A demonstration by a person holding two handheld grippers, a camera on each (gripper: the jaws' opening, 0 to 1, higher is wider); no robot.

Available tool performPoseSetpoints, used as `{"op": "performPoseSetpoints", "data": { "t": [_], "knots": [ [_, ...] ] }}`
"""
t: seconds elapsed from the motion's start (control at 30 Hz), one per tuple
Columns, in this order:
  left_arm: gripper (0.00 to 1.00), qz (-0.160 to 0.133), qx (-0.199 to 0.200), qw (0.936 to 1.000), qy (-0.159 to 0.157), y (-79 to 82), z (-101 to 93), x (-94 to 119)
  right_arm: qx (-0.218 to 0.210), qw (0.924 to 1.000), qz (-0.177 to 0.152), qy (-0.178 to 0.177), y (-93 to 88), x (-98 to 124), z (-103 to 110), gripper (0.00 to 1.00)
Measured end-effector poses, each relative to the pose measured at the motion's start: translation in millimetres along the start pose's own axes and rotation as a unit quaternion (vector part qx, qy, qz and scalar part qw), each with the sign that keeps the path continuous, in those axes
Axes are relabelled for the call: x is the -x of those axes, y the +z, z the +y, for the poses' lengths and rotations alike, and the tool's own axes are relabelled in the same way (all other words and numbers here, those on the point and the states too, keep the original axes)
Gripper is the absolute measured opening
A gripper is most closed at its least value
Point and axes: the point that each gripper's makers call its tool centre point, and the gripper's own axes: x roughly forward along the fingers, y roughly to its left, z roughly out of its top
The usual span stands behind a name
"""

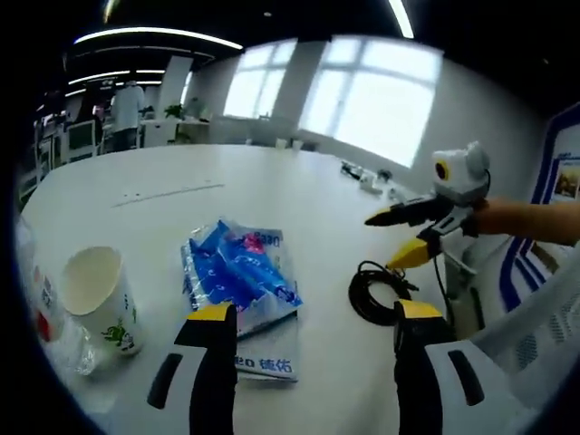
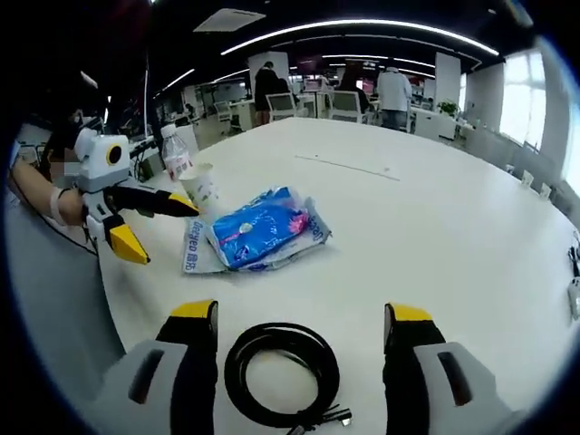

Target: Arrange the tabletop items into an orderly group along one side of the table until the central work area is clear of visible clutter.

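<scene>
While the left gripper view looks across a broad white table (image 1: 272,195), a paper cup (image 1: 98,299) stands at the near left edge with a clear plastic bottle (image 1: 45,313) pressed close beside it. A blue snack packet (image 1: 240,272) lies flat just ahead of the left gripper (image 1: 315,319), nearer its left jaw; the jaws stand wide apart and hold nothing. A coiled black cable (image 1: 376,292) lies to the right, just beyond the right jaw. Above the cable the right gripper (image 1: 399,237) reaches in from the right, held by a bare forearm, its yellow-tipped jaws parted and empty. Windows and desks with a standing person fill the far room.

Seen from the right gripper view, the coiled black cable (image 2: 281,373) lies on the table (image 2: 435,227) between the jaws of the right gripper (image 2: 301,313), close to the camera; the jaws are spread wide and do not touch it. Beyond the cable the blue snack packet (image 2: 263,228) lies flat, with the paper cup (image 2: 200,188) and the bottle (image 2: 174,150) behind it to the left. The left gripper (image 2: 163,227) comes in from the left, its jaws apart, tips near the cup and the packet's edge. People stand among office desks behind.
</scene>
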Motion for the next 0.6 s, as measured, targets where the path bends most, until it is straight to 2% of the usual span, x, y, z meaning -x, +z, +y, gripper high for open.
{"op": "performPoseSetpoints", "data": {
  "t": [0.17, 0.27, 0.6],
  "knots": [
    [0.73, 0.012, 0.019, 0.9997, 0.011, -6.6, 4.3, 5.8, 0.012, 0.9999, -0.001, 0.007, 5.6, -1.2, -1.2, 0.80],
    [0.71, 0.014, 0.022, 0.9996, 0.014, -8.8, 4.4, 7.8, 0.025, 0.9996, 0.005, 0.008, 7.6, -4.3, -2.5, 0.79],
    [0.62, 0.019, 0.036, 0.9987, 0.032, -13.8, 5.7, 12.6, 0.039, 0.9989, -0.010, 0.025, 26.8, -17.0, -1.2, 0.78]
  ]
}}
